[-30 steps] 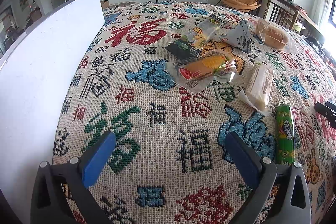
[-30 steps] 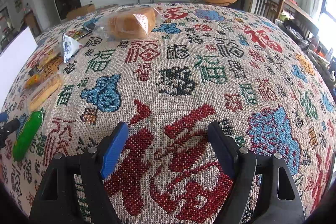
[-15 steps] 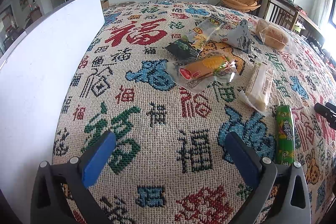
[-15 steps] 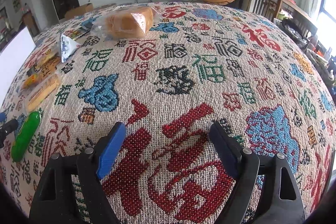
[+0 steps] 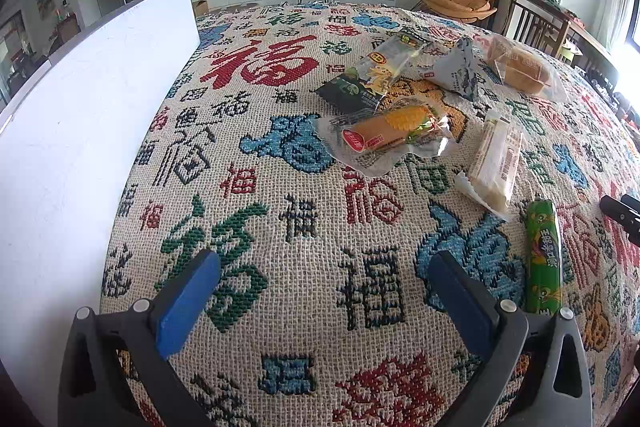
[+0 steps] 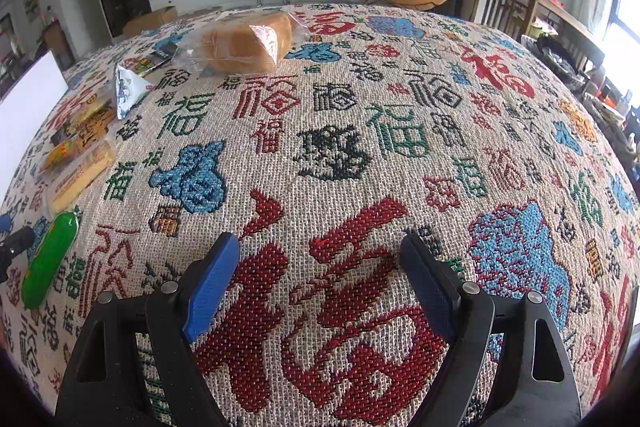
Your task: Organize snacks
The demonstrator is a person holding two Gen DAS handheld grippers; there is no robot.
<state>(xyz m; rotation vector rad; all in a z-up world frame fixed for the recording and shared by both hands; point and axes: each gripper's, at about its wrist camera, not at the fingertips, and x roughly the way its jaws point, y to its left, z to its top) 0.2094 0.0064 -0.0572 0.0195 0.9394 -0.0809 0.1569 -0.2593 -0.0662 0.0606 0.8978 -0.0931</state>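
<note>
Nothing much has moved since 1 s back except the right gripper [image 6: 320, 267], whose jaws spread a bit wider; snacks sit as before. Going L to R on the woven cloth [image 5: 304, 227]: white board [image 5: 80, 131] along the L edge, then left gripper [image 5: 320, 287] released, jaws wide, nothing btwn them, hovering over bare cloth. Snacks lie ahead and to its R: dark packet [image 5: 360, 87], sandwich pack [image 5: 384, 135], grey pouch [image 5: 456, 71], wafer bar [image 5: 496, 163], green sausage [image 5: 542, 255] just beside its R finger, bagged bread [image 5: 520, 71] furthest. Right gripper also released, empty, over the red character, well apart from the snacks at its L.
</note>
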